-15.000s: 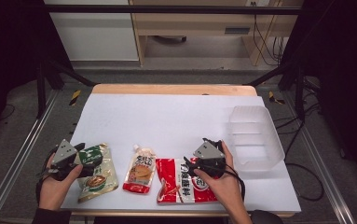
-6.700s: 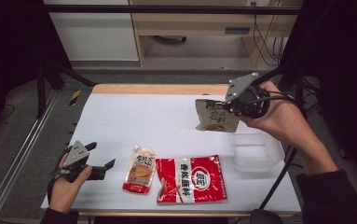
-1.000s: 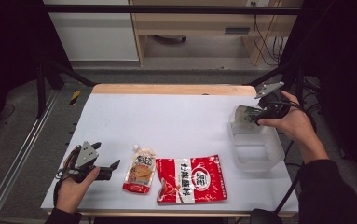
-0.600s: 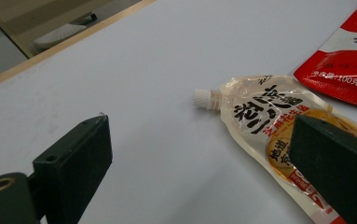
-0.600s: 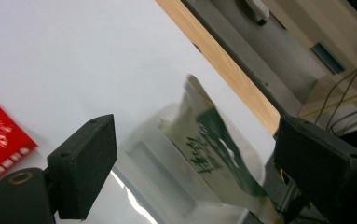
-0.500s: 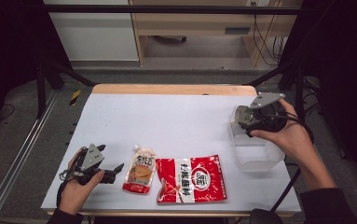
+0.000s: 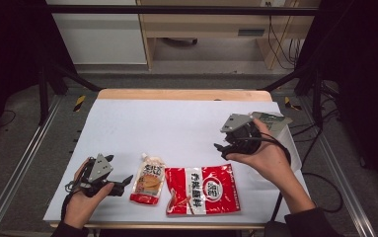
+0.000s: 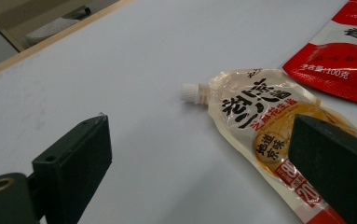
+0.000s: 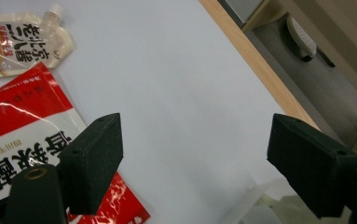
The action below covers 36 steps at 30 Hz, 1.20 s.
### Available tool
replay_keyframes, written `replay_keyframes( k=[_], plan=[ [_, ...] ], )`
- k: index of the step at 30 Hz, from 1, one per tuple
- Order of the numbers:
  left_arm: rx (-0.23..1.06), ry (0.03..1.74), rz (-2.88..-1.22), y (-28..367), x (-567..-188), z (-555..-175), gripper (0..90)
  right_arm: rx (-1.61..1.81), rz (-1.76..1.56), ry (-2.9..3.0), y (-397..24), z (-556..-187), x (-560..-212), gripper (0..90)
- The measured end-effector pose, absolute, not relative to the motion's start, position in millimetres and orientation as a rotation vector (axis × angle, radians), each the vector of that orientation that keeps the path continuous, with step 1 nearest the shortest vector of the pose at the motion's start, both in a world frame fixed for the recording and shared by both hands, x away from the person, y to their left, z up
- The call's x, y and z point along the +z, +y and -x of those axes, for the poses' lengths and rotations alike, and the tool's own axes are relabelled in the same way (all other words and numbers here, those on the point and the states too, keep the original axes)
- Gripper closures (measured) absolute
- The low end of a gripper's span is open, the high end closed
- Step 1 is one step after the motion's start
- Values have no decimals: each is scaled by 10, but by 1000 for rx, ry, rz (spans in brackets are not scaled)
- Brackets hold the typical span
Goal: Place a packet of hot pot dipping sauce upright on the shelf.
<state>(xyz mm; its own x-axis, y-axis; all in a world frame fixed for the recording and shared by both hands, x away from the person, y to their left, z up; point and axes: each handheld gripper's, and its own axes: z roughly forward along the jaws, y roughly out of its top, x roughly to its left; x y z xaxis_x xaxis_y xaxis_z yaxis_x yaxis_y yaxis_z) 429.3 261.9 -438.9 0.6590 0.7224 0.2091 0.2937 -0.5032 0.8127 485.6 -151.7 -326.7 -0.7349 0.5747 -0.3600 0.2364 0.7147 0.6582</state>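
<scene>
A pale spout pouch (image 7: 148, 178) with an orange label lies near the table's front, and a red flat packet (image 7: 204, 190) lies just right of it. My left gripper (image 7: 123, 182) rests low at the front left, open, its tips just short of the pouch. In the left gripper view the pouch (image 8: 260, 126) lies ahead between the wide jaws of the left gripper (image 8: 199, 154). My right gripper (image 7: 223, 148) hovers above the packet's far right corner, open; its jaws have just been closing slightly with nothing between them. The right gripper view shows the right gripper (image 9: 195, 135) over bare table beside the packet (image 9: 22, 121).
A clear plastic bin (image 7: 289, 140) stands at the table's right edge behind my right hand, with a greenish pouch (image 7: 271, 118) in it. The white table (image 7: 176, 123) ends in a wooden strip (image 7: 184, 94) at the back. Cables hang off the right side.
My right hand has moved left and toward the front, away from the bin, with empty jaws. The left hand has barely shifted.
</scene>
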Motion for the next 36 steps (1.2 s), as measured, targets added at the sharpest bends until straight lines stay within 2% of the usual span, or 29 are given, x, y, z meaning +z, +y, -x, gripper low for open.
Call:
replay_keyframes(
  k=[19,26,36],
  plan=[
    [665,789,-2115,2593,-4409,-4298,60,922,-634,2475,-654,-4936,-3687,295],
    [669,792,-2110,2585,-4402,-4296,65,922,-636,2508,-476,-4939,-3763,344],
    [687,809,-2092,2646,-4377,-4314,71,919,-655,2537,-335,-5050,-3854,353]
  ],
)
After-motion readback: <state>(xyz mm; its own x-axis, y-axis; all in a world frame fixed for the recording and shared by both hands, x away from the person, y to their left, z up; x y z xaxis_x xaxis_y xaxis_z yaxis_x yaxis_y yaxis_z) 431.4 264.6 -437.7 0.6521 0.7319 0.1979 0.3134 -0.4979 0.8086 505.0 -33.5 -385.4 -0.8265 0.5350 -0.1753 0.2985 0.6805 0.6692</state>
